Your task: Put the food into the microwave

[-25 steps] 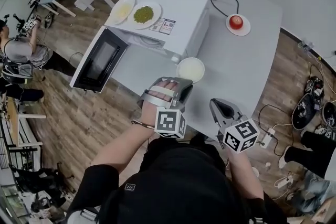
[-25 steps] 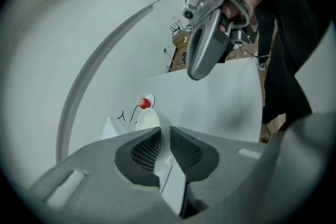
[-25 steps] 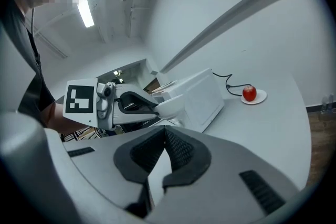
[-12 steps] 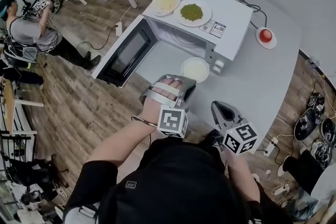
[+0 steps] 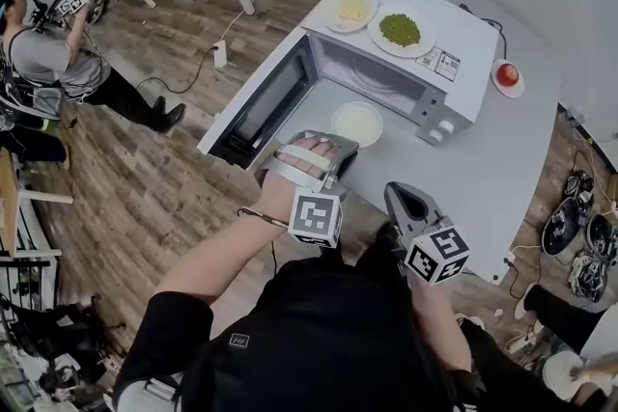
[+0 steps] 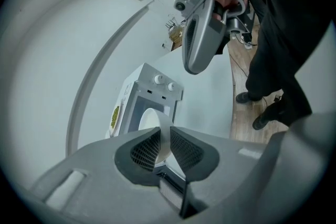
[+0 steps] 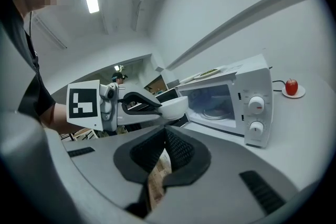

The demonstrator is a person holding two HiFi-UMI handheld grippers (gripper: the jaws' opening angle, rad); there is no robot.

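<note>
1. Now the left gripper (image 5: 342, 150) has its jaws closed most of the way, clamped on the near rim of a white bowl (image 5: 357, 123). The left gripper view shows the thin bowl wall pinched between the two pads.
2. The bowl is off the bench (image 5: 502, 159), held just outside the mouth of the microwave (image 5: 468, 43) and not inside it. Its inside looks pale, and what it contains cannot be made out.
3. The microwave door (image 5: 266, 106) is swung wide open to the left, so the cavity is exposed. The right gripper view shows the glass turntable (image 7: 212, 113) inside.
4. The right gripper (image 5: 399, 196) is near the person's body, to the right of the left gripper and apart from the bowl. Its jaws are together at the tips with nothing between them; only wooden floor shows through the gap lower down.
5. Two plates sit on top of the microwave, one with green food (image 5: 401, 29) and, to its left, one with yellow food (image 5: 352, 8).
6. An apple (image 5: 507, 72) rests on a small plate on the bench, just right of the microwave at the far side.
7. Another person (image 5: 43, 63) is far off to the left on the wooden floor.
</note>
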